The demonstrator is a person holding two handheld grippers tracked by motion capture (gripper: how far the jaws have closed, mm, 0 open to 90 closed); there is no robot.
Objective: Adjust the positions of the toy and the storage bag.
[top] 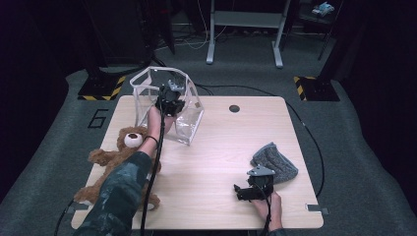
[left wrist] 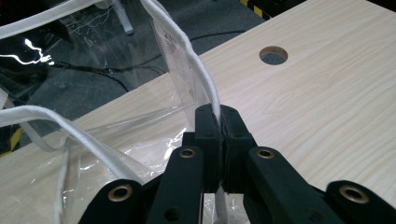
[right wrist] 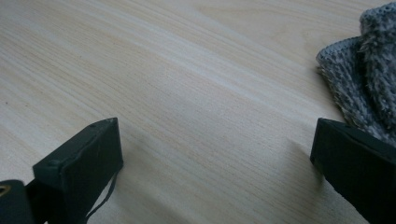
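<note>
My left sleeve [top: 123,184] is a dark green, mottled fabric, and I wear a thin dark band on that wrist. My left hand-held gripper [left wrist: 218,122] is black all over, its two jaws built from flat linked bars with brass-coloured rivets at the joints. A black cable trails from it along my forearm. My right hand-held gripper [top: 239,191] is black too, topped by a grey three-cornered plate, with its own black cable. Its jaws are blocky, matte and square-edged.
</note>
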